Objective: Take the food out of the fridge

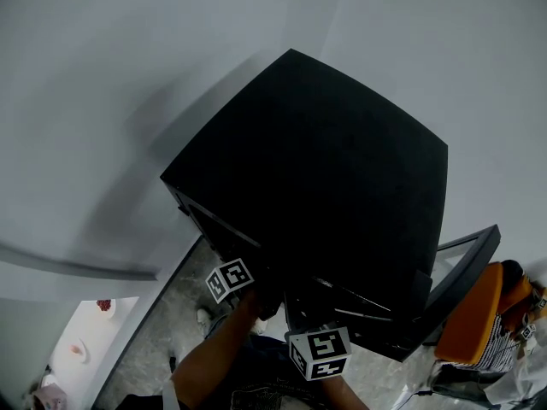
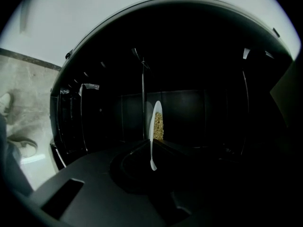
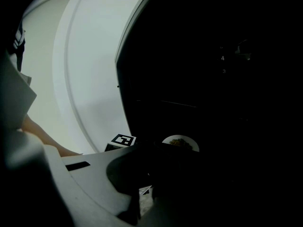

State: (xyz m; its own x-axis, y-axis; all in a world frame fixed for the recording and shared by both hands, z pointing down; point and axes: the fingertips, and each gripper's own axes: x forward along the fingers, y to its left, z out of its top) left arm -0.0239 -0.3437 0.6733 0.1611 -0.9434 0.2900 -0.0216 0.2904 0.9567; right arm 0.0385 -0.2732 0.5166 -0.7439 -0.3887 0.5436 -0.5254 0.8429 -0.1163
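Note:
From above, the black fridge [image 1: 325, 169] stands with its door [image 1: 466, 267] swung open to the right. Both grippers reach into its front; only their marker cubes show, the left cube [image 1: 229, 278] and the right cube [image 1: 319, 353]. In the left gripper view a white plate [image 2: 152, 126] of brownish food [image 2: 158, 125] stands edge-on, its rim running down between the jaws of my left gripper [image 2: 152, 161], which is shut on it. The right gripper view shows the same plate [image 3: 188, 142] in the dark interior, just beyond my right gripper [image 3: 156, 174], whose jaws are lost in shadow.
Glass shelves and door racks [image 2: 78, 122] line the dark fridge interior. A white table [image 1: 85, 331] with small items sits at the lower left. An orange chair [image 1: 470, 314] stands by the open door. Grey stone floor and a shoe [image 2: 19, 144] lie below.

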